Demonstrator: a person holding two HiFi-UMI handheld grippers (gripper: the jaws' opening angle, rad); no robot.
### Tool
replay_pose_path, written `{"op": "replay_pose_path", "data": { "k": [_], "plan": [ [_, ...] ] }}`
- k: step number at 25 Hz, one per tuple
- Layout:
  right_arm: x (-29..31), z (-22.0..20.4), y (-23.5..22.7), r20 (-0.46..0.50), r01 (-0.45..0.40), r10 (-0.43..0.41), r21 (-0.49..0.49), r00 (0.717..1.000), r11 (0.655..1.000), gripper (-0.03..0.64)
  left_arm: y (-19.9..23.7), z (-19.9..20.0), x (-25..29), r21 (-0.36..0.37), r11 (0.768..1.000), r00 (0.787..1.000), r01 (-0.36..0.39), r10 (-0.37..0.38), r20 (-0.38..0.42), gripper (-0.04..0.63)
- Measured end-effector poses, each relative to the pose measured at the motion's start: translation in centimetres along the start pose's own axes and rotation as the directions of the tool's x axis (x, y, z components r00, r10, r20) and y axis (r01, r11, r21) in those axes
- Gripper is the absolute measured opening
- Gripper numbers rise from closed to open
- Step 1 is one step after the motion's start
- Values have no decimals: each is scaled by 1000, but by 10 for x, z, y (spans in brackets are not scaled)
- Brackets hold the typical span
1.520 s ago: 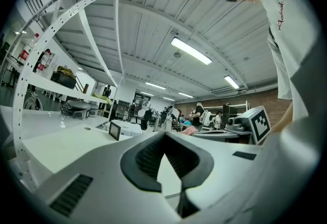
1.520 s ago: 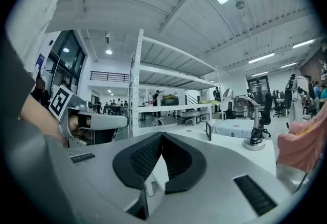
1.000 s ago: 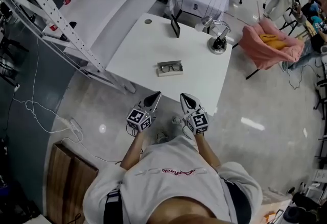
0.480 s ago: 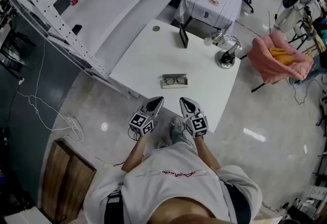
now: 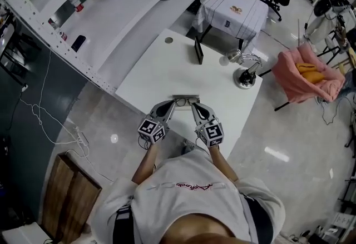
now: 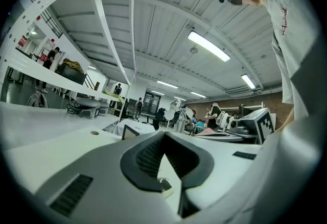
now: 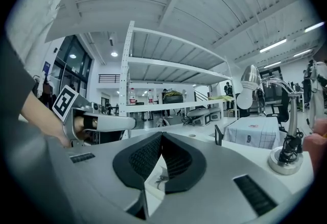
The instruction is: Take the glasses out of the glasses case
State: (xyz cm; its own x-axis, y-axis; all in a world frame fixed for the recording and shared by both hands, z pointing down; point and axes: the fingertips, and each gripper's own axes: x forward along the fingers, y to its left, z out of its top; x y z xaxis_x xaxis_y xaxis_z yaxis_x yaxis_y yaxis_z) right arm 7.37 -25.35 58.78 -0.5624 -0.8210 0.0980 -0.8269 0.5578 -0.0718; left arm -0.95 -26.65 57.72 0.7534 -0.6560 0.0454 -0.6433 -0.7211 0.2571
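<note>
1. A person in a white shirt [image 5: 183, 198] stood at the near edge of the white table [image 5: 150, 65].
2. The left gripper [image 5: 168, 105] and right gripper [image 5: 196, 106] reached over that edge side by side. Each had its jaws pressed together with nothing pinched.
3. The glasses case [image 5: 185, 96] lay open on the table between the two tips, just beyond them. The glasses [image 7: 159, 178] were inside, mostly hidden.
4. Farther on the table were an upright black stand [image 5: 198, 51] and a desk lamp [image 5: 245, 70] to its right.
5. Beyond the table stood a cloth-covered table [image 5: 233, 12].

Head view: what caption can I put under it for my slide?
Left gripper and right gripper, both shut, point at the glasses case on a white table.
</note>
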Motion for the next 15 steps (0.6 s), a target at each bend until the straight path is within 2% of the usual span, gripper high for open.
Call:
{"op": "replay_pose_path", "data": {
  "k": [8,15],
  "plan": [
    [17,7,-35,0,-26,26,8,1000,1000,-3,17,11,43,7,999,999,-33,33,12,26],
    [33,-3,-49,-37,-5,7,30,999,1000,-3,30,6,49,-17,999,999,-29,29,-18,26]
  ]
}}
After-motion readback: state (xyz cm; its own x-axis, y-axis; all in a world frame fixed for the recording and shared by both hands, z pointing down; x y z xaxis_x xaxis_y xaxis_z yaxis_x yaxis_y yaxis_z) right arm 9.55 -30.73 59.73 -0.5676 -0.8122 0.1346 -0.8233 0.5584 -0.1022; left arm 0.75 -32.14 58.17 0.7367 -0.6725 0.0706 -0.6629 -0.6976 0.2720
